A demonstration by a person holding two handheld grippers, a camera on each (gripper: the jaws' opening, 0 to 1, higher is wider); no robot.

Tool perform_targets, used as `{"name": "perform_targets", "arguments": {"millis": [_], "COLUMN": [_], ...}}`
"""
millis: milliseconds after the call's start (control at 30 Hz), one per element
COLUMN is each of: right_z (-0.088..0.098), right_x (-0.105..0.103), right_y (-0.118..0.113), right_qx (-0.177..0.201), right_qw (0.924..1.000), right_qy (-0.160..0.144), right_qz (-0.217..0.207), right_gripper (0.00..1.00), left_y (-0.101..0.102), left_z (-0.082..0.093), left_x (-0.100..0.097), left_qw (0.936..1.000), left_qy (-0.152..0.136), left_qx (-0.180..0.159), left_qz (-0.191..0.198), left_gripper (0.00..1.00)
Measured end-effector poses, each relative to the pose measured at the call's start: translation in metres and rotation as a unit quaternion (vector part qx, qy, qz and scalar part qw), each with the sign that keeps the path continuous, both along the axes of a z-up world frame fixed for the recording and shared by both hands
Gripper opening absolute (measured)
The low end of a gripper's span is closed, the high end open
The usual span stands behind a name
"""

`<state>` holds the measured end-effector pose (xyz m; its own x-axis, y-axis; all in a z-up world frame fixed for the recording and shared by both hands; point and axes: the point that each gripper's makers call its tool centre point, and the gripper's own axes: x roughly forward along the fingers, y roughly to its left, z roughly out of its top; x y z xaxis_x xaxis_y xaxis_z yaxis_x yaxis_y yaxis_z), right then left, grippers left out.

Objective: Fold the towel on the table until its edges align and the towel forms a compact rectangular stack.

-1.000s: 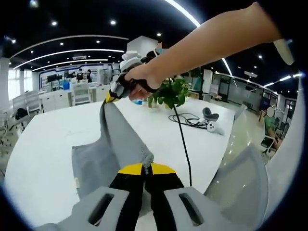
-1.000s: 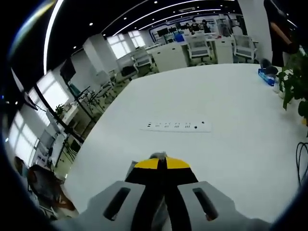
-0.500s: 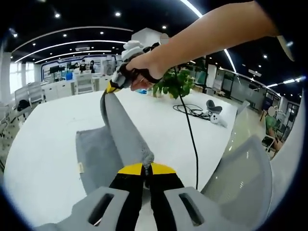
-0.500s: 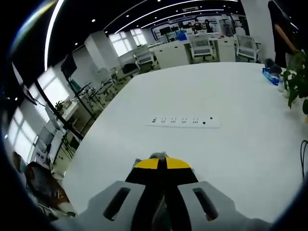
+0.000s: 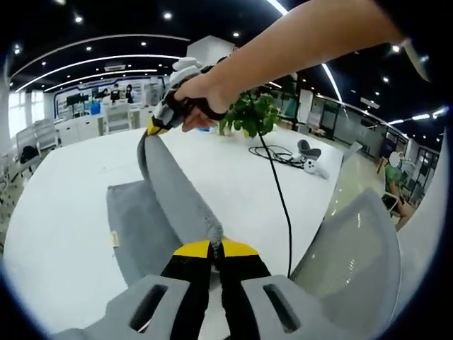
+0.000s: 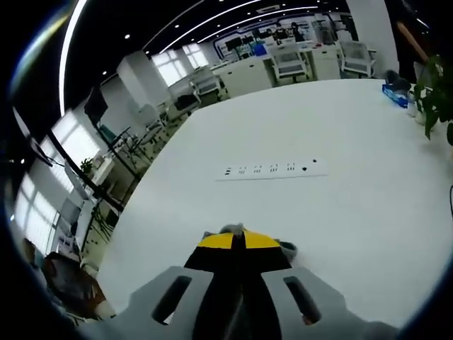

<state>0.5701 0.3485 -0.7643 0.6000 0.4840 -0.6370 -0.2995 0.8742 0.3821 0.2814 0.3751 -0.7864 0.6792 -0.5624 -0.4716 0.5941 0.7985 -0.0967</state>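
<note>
A grey towel (image 5: pixel 145 223) lies partly on the white table (image 5: pixel 64 191), with one edge lifted and stretched taut between both grippers. My left gripper (image 5: pixel 214 246) is shut on the near corner of that edge. In the left gripper view, my right gripper (image 5: pixel 153 129) is held by a hand above the table and is shut on the far corner. In the right gripper view, my right gripper (image 6: pixel 237 237) is shut, with a bit of grey towel (image 6: pixel 286 248) showing beside its yellow tips.
A power strip (image 6: pixel 272 169) is set in the table top. A potted plant (image 5: pixel 248 117), a black cable (image 5: pixel 276 191) and a white controller (image 5: pixel 311 164) sit on the far side. A mesh chair back (image 5: pixel 347 255) stands at the right. Office desks and chairs fill the background.
The right gripper has lowered slightly and shifted left with its corner; the lifted edge stays taut. Both grippers have stayed shut on the towel.
</note>
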Motion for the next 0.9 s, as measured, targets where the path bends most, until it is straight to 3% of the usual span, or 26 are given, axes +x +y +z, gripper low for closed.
{"name": "perform_targets", "arguments": {"millis": [367,500,900], "right_z": [0.003,-0.002,-0.029], "right_x": [0.002,0.003,0.007], "right_y": [0.035,0.047,0.071], "right_qx": [-0.002,-0.004,-0.019], "right_qw": [0.9997,0.9996,0.9991], "right_qy": [-0.006,-0.004,0.006], "right_qz": [0.022,0.027,0.036], "right_gripper": [0.0,0.0,0.0], "left_y": [0.019,0.027,0.05], "left_z": [-0.005,-0.007,-0.035], "left_x": [0.0,0.0,0.004], "left_qw": [0.9995,0.999,0.9968], "left_qy": [0.02,0.03,0.067], "left_qx": [-0.016,-0.021,-0.02], "left_qz": [0.018,0.027,0.038], "left_gripper": [0.04,0.04,0.04]}}
